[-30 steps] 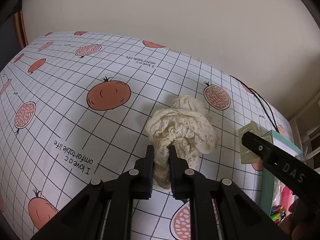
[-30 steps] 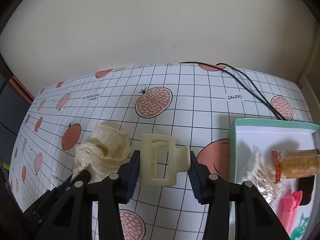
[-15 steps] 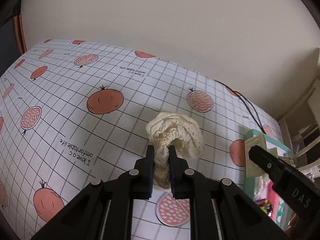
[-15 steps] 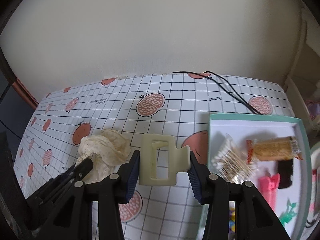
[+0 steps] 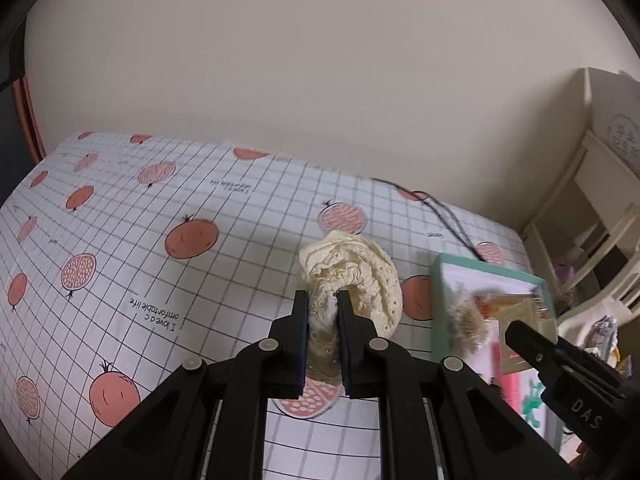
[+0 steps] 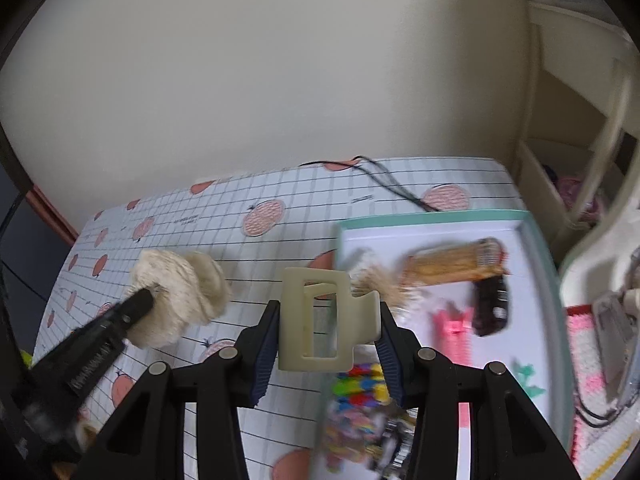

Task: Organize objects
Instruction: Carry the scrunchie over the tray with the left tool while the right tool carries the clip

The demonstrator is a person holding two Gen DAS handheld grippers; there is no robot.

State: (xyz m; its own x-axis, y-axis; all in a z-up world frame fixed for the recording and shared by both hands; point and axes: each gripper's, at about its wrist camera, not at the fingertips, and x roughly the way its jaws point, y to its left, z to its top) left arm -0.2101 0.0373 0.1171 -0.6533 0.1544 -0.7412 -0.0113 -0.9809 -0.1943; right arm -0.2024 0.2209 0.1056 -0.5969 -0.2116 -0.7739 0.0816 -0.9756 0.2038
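Observation:
My left gripper [image 5: 322,300] is shut on a cream lace scrunchie [image 5: 356,280], held above the tablecloth; the right wrist view shows the same scrunchie [image 6: 180,292] at the left. My right gripper [image 6: 328,312] is shut on a cream hair claw clip [image 6: 320,316], held up just left of the white tray with a mint rim [image 6: 440,216]. The tray [image 5: 480,276] lies right of the scrunchie and holds a pale fuzzy item [image 6: 380,280], an orange packet [image 6: 452,268], a dark clip [image 6: 492,304], a pink clip [image 6: 452,328] and colourful small pieces [image 6: 360,388].
A grid tablecloth printed with red fruit [image 5: 120,240] covers the table. A black cable [image 6: 384,176] runs along the back near the wall. A cream shelf unit [image 6: 560,160] stands to the right, with pink and white things [image 6: 588,344] beside the tray.
Both grippers have lifted and swung right toward the tray, each keeping its hold. More of the tray and the shelf unit has come into view.

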